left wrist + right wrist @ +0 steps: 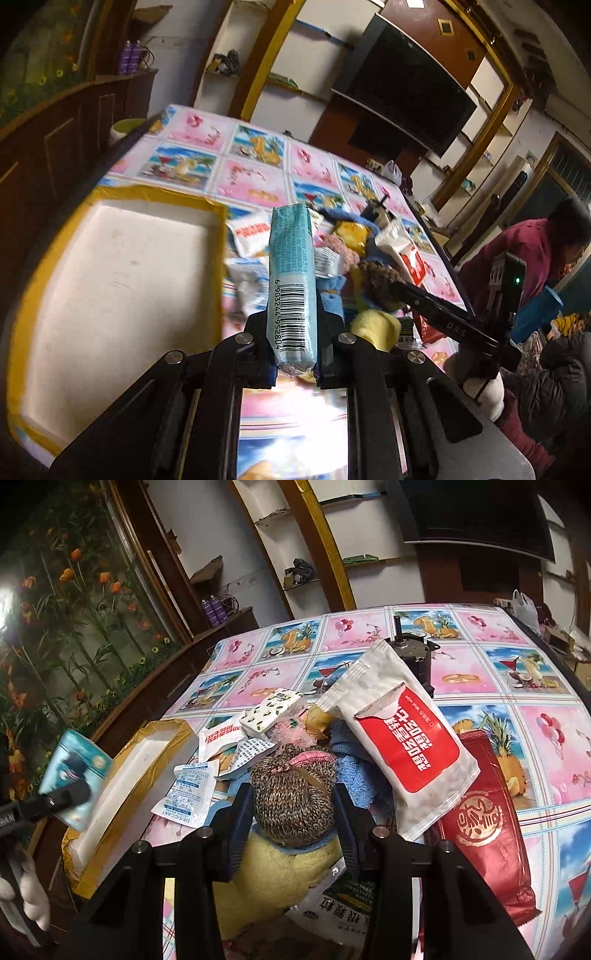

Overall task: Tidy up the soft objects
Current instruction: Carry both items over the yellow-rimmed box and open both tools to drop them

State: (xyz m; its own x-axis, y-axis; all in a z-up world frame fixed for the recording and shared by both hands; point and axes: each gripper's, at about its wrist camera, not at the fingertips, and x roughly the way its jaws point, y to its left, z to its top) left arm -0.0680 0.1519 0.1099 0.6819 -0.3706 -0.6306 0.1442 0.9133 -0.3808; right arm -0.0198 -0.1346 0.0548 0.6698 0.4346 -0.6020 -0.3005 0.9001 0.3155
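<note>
My left gripper (293, 328) is shut on a light blue tissue pack (291, 280) with a barcode and holds it above the table, right of the white foam box (122, 280) with yellow tape. The pack also shows in the right wrist view (75, 775), held over the box's (122, 794) left side. My right gripper (295, 805) has its jaws around a brown knitted item (295, 794) with pink trim on top of the pile; whether the pads squeeze it is unclear. The pile holds a yellow towel (280, 878), blue cloth (351, 775) and packets.
A white-and-red pouch (402, 746), a dark red packet (487, 834), desiccant sachets (188, 794) and a small patterned tissue pack (273, 712) lie on the patterned tablecloth (480, 679). A dark motor (410, 653) stands behind. People sit at the right (535, 251).
</note>
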